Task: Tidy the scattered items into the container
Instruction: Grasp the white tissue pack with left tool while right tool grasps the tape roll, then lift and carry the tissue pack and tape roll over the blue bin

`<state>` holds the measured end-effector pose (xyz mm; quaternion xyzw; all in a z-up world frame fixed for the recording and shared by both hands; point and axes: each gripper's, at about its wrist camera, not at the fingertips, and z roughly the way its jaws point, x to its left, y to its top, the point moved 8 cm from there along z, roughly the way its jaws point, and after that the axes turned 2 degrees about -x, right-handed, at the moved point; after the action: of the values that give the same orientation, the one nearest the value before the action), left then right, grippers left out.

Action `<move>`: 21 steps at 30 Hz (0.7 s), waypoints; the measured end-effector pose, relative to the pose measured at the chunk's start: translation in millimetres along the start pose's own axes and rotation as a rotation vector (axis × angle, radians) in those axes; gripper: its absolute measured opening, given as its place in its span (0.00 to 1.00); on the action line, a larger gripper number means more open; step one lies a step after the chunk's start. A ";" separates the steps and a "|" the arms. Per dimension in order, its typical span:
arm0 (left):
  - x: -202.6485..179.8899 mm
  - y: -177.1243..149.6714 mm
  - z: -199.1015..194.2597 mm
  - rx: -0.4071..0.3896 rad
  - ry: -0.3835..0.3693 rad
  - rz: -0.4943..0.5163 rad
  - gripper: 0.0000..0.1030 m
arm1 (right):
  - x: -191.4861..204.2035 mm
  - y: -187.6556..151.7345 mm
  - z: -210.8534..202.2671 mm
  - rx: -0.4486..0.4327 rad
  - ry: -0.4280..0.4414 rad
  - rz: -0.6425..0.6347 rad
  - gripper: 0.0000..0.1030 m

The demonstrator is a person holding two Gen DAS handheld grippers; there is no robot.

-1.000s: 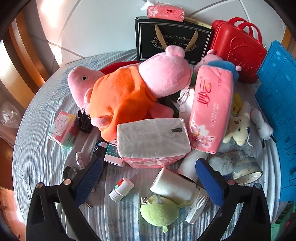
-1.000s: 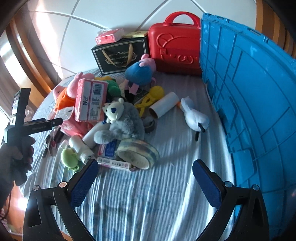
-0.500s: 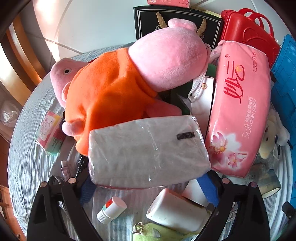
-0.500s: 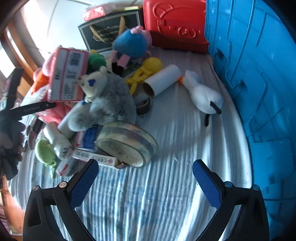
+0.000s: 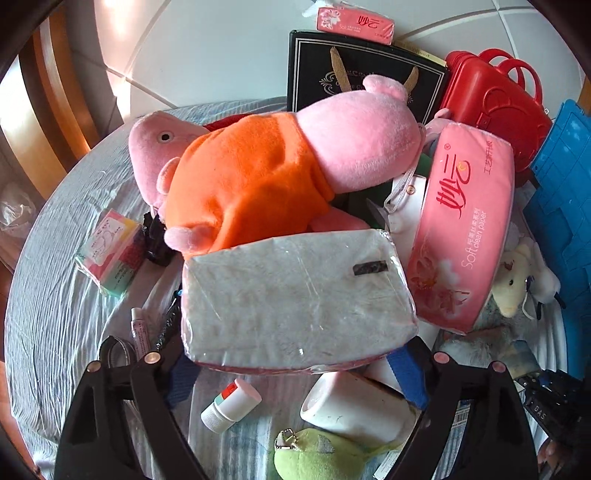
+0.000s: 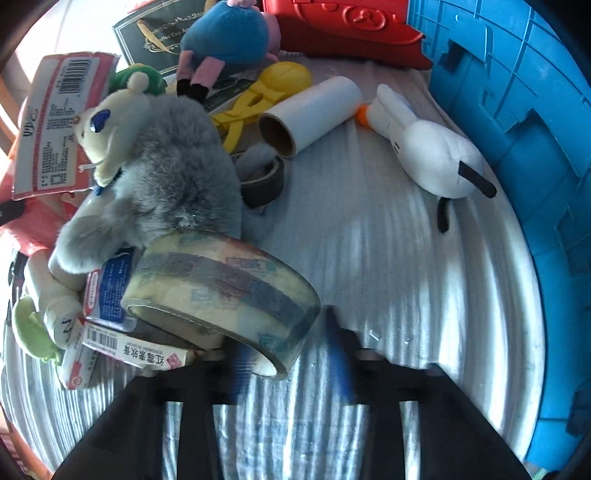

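Note:
My left gripper (image 5: pixel 295 369) is shut on a clear-wrapped tissue pack (image 5: pixel 295 295), its blue pads at the pack's two ends, above a white bottle (image 5: pixel 351 406) and a green plush (image 5: pixel 314 458). A pink pig plush in orange (image 5: pixel 258 177) and a pink tissue pack (image 5: pixel 461 229) lie behind. My right gripper (image 6: pixel 291 358) has its blurred blue fingers closing around the near rim of a large tape roll (image 6: pixel 221 280). The blue container (image 6: pixel 517 147) stands on the right.
In the right wrist view, a grey plush (image 6: pixel 166 177), a paper roll (image 6: pixel 310 114), a white bird plush (image 6: pixel 424 147), a small dark tape ring (image 6: pixel 262 181) and a red case (image 6: pixel 351 26) surround the tape roll. A black gift bag (image 5: pixel 351 70) stands at the back.
My left gripper moved forward and closed on the clear tissue pack. My right gripper moved down to the large tape roll and its fingers have come much closer together.

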<state>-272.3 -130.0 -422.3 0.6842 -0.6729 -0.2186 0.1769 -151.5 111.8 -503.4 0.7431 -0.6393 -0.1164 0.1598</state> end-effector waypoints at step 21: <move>33.2 -1.7 -64.3 -0.084 -0.016 -0.059 0.85 | -4.8 12.0 -63.8 -0.084 0.009 0.006 0.16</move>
<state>-236.4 -166.4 -371.1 0.6939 -0.6441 -0.2574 0.1935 -139.1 120.6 -440.1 0.7342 -0.6354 -0.1393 0.1944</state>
